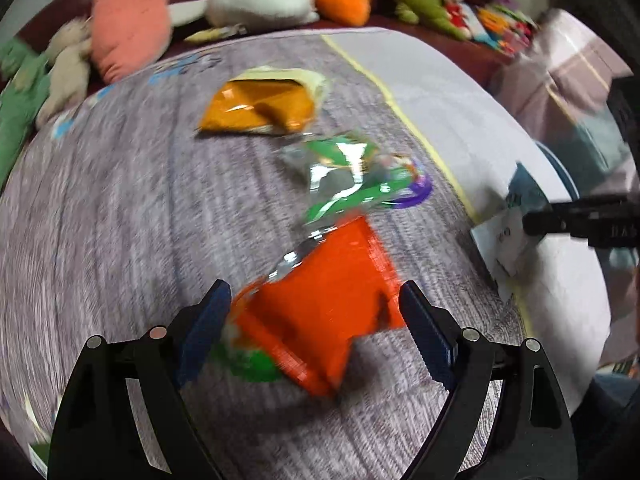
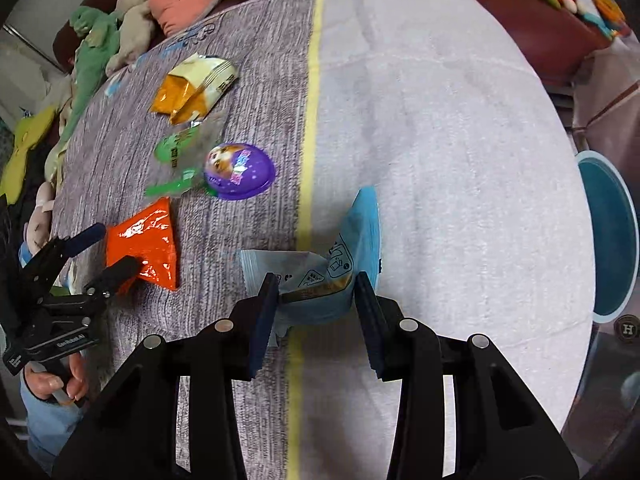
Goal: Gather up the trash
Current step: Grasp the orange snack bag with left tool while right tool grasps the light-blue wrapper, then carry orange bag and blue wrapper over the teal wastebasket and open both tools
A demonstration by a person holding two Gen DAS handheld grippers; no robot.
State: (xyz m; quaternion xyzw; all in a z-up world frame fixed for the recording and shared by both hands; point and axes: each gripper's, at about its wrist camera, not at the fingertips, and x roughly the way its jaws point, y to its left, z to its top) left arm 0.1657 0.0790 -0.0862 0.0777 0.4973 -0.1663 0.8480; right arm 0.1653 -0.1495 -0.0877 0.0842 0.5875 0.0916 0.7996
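Note:
My left gripper (image 1: 316, 300) is open around a red-orange wrapper (image 1: 324, 308), which lies on the bed between the jaws; the view is blurred. In the right wrist view the same gripper (image 2: 104, 248) straddles that wrapper (image 2: 148, 240). My right gripper (image 2: 316, 284) is partly shut on a light blue wrapper (image 2: 340, 256), whose edge sits between the pads. A clear green wrapper (image 2: 180, 152), a purple egg-shaped package (image 2: 240, 172) and an orange-yellow snack bag (image 2: 192, 92) lie farther off on the grey blanket.
A teal bin (image 2: 608, 236) stands off the bed's right edge. Plush toys (image 1: 128, 20) line the far side along a dark red headboard. A yellow stripe (image 2: 310, 140) divides the grey blanket from the white half.

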